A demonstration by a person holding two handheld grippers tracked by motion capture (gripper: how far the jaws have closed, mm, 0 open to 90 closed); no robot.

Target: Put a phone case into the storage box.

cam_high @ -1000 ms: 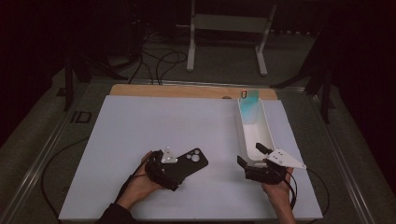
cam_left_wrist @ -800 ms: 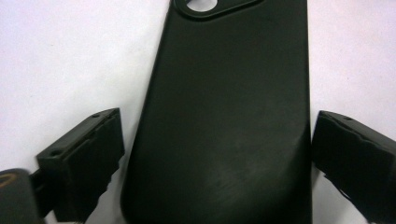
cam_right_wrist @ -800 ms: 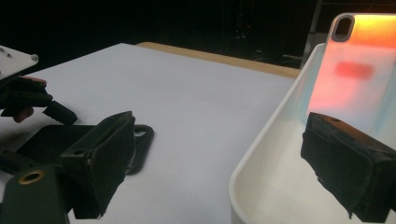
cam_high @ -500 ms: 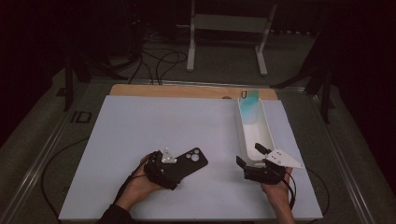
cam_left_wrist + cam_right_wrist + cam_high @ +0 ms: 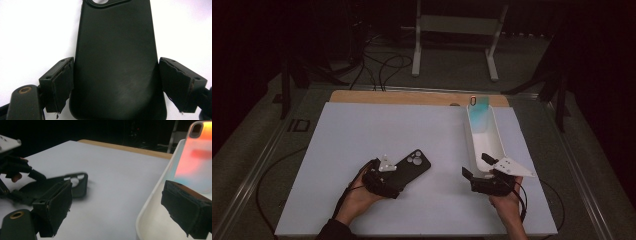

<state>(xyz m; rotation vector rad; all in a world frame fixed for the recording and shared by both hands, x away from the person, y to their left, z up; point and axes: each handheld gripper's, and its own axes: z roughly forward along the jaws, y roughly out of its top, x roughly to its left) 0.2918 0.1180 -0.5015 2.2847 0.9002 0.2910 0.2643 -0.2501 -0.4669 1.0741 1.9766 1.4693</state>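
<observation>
Black phone case (image 5: 117, 60), bearing no readable writing, lies between the left gripper (image 5: 115, 85) jaws.

A white sheet (image 5: 362, 135) covers the table, leaving a strip of its wooden top (image 5: 412, 97) bare along the far edge. A black phone case (image 5: 411, 164) lies flat on the sheet near the front. A long white tray (image 5: 497, 145) sits at the right side.

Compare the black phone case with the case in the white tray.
The black case is opaque; the tray case is translucent with a teal-to-orange tint. The black case lies flat on the table between the left gripper's jaws; the tray case leans in the white tray. Both have camera cutouts.
</observation>
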